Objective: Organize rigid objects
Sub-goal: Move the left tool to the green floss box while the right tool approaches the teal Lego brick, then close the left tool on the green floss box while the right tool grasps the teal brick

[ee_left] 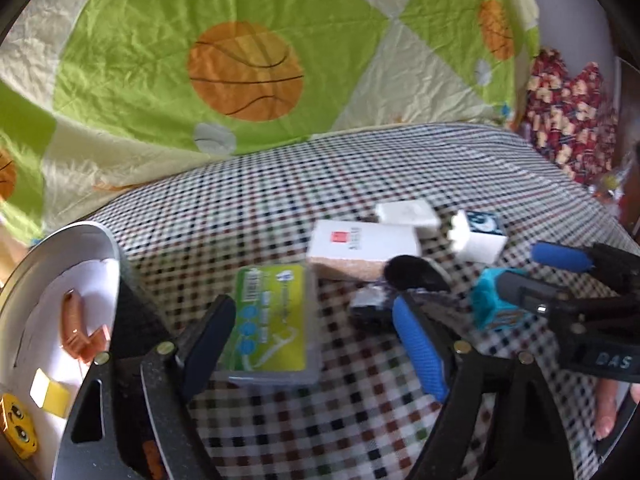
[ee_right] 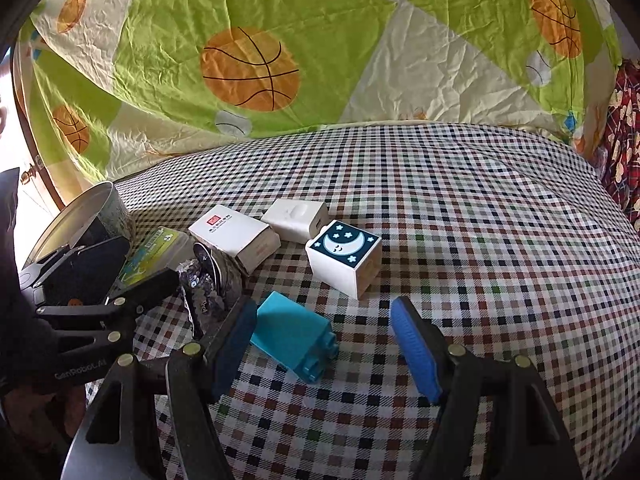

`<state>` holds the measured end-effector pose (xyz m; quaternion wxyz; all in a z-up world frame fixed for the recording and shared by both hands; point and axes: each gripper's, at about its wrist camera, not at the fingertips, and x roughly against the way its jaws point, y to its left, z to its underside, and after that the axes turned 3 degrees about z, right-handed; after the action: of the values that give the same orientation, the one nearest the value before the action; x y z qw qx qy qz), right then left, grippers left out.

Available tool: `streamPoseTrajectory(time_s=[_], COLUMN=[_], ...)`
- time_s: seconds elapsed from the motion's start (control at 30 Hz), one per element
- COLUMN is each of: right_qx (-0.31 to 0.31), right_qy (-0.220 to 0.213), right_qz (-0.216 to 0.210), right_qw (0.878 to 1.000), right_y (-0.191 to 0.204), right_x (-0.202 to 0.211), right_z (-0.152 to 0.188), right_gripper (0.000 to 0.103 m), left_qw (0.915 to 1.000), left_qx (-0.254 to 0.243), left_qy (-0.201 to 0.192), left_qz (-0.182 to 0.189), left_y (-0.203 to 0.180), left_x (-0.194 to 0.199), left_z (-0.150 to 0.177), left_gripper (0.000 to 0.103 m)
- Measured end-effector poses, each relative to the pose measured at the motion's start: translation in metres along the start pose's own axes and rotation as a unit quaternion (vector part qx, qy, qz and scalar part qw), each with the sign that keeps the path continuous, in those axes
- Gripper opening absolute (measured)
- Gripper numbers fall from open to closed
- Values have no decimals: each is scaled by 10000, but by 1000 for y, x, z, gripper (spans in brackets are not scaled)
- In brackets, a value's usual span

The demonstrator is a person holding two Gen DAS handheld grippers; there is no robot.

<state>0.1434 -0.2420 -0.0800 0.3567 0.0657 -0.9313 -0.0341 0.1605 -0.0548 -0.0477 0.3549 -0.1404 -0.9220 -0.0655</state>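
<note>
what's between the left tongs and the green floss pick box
Nothing visible. The green floss pick box already lies in the gap of the left tongs, its left edge beside the dark pad, the blue pad well clear on the right. The dark sequined thing sits just beyond.

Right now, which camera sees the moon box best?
The right wrist view: the moon box sits sharp and whole there, its moon and stars facing up. In the left wrist view it is blurred and far off, the picture hard to make out.
</note>
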Motion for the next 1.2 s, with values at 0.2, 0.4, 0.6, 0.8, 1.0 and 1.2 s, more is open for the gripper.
streamPoseTrajectory(time_s=[0.2,0.4,0.6,0.8,1.0,1.2], right_qx=[-2,47,-274,-393,73,129], right_qy=[6,40,-397,-193,77,190], right_qz=[-2,27,83,94,14,-39], right_qw=[10000,10000,9988,9990,9999,9997], right_y=[0,2,-7,-10,11,15], right_x=[0,-1,16,9,0,-3], right_z=[0,0,2,1,0,4], right_gripper=[72,75,76,76,76,76], left_qw=[9995,9963,9961,9938,9936,9949], left_qx=[256,702,722,835,789,681], left_qy=[190,461,504,740,807,715], left_qz=[-13,160,115,4,-10,199], left_y=[12,30,32,37,37,35], left_x=[-7,-18,-19,-29,-34,-31], left_z=[1,2,3,3,3,2], left_gripper=[81,82,77,76,71,53])
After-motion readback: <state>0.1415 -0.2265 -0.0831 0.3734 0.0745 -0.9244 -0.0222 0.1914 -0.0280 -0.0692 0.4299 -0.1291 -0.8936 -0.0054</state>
